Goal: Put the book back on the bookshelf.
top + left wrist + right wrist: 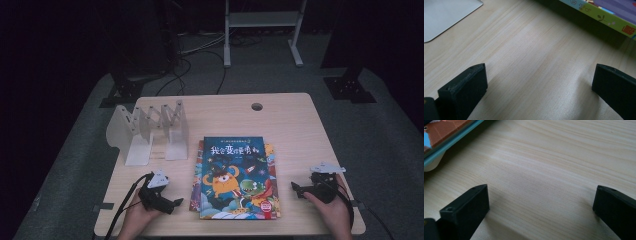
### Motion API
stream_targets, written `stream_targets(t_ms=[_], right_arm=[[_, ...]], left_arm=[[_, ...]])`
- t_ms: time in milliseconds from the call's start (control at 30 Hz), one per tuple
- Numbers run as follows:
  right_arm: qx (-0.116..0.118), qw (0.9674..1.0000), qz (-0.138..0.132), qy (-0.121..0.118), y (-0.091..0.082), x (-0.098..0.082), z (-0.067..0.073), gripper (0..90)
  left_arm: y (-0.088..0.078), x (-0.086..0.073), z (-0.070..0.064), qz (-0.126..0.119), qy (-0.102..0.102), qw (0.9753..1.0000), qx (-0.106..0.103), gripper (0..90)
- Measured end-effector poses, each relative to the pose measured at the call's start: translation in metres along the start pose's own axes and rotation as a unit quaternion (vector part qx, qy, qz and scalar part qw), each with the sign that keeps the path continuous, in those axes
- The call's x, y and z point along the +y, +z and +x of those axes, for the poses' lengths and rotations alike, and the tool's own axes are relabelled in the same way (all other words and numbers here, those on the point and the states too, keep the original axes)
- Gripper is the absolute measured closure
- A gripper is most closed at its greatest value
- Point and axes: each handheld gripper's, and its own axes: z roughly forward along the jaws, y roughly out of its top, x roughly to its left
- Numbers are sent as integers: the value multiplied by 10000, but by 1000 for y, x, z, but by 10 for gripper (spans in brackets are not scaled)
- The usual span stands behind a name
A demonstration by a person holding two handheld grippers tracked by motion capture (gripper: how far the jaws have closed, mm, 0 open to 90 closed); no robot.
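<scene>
A stack of picture books lies flat in the middle of the wooden table, the top cover blue with cartoon monsters. A white expandable book rack stands at the left back. My left gripper rests low on the table just left of the books, open, with bare wood between its jaws; the books' edge shows ahead on the right. My right gripper sits to the right of the books, open and holding nothing; a book corner lies at the upper left.
The rack's white base plate lies ahead and left of my left gripper. A cable hole sits near the table's far edge. Dark stands and cables surround the table on the floor.
</scene>
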Motion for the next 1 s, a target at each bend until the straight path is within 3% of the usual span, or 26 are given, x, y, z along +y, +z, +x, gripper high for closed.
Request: stream_targets(t_ms=[267, 533, 600, 633, 700, 800, 1000], right_arm=[[-4, 10000, 5, 0, 0, 0, 0, 0], [5, 10000, 14, -21, 0, 0, 0, 5], [24, 10000, -18, -11, -2, 1, 0, 111], [74, 9999, -71, 20, -4, 2, 0, 161], [179, 9996, -44, 217, -5, 3, -2, 154], [212, 9993, -148, 281, -10, 7, -1, 192], [348, 9988, -322, 110, -19, 24, 8, 176]], left_arm=[[-2, 0, 4, -35, -20, 9999, -95, 0], [-20, 13, 2, -433, -103, 9987, -256, 0], [-22, 18, 2, -484, -101, 9983, -319, 0], [-22, 20, 1, -481, -77, 9983, -332, 0], [-21, 23, 0, -481, -45, 9982, -349, 0], [-17, 33, -5, -470, 21, 9981, -395, 0], [-5, 46, -17, -358, 315, 9978, -451, 0]])
